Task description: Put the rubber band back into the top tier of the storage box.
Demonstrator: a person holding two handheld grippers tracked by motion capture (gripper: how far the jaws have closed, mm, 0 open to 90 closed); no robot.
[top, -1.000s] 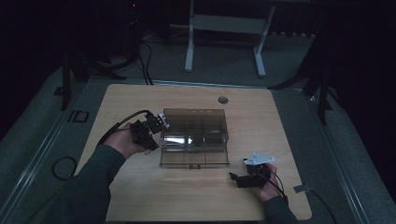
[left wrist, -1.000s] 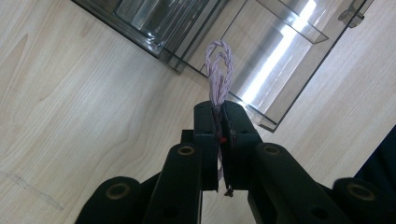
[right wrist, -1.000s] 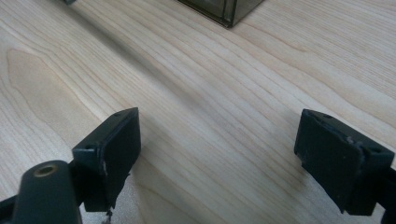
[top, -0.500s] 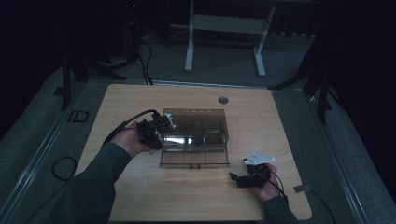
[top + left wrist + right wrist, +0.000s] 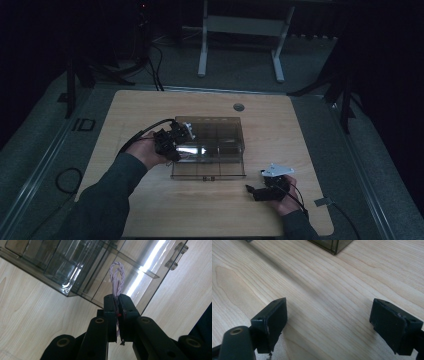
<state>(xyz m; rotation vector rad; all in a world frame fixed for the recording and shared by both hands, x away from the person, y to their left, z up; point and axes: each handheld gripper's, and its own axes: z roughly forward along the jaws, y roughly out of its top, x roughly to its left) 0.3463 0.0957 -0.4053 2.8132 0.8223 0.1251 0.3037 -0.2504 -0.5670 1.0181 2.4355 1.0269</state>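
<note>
A thin, twisted pale-lilac cord loop (image 5: 117, 277) stands pinched in the left gripper (image 5: 117, 298) jaws, beside a smoky clear-plastic compartment box (image 5: 75, 265); the right gripper (image 5: 332, 315) jaws gape wide.

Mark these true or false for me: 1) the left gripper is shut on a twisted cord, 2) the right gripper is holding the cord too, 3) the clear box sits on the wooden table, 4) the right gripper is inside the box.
1) True: the left gripper is shut on the twisted cord, whose loop sticks out past its tips.
2) False: the right gripper is open with nothing between its jaws.
3) True: the clear box rests on the wooden table.
4) False: in the high view the right gripper sits over bare table, apart from the box.
</note>
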